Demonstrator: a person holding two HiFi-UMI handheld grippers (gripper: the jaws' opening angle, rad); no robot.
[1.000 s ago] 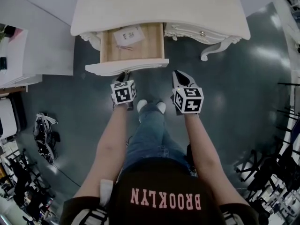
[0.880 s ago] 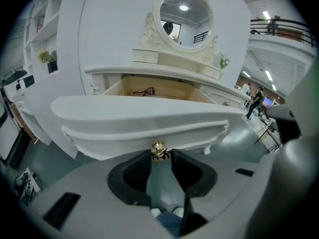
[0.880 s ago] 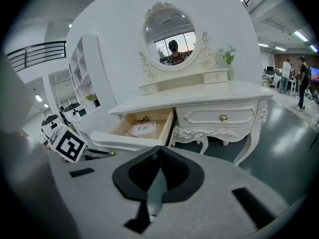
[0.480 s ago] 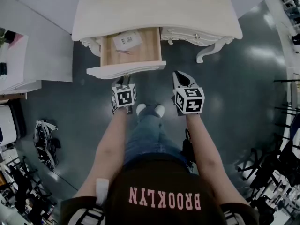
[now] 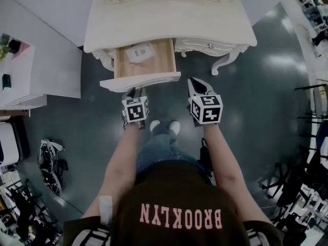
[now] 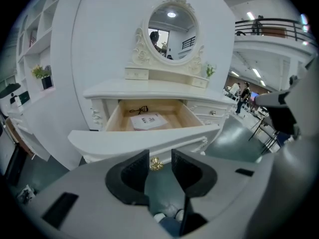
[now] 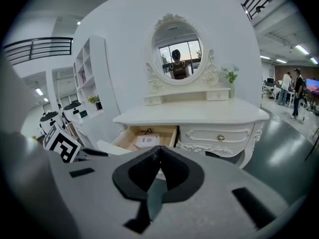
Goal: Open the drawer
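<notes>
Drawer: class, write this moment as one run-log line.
drawer: open, paper inside | left gripper: jaws apart, knob in gap | right gripper: jaws together, empty

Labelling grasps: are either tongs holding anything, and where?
Nothing held. Left tongs open, drawer knob between them unclamped; right tongs shut, empty.

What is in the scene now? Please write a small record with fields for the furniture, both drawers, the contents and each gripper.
furniture: white table with an oval mirror
left drawer: pulled out
contents: a paper and a dark item, too small to name
right drawer: closed
left gripper: open; the gold knob shows in the gap between the fingers, not clamped
right gripper: shut, empty, held in front of the table
</notes>
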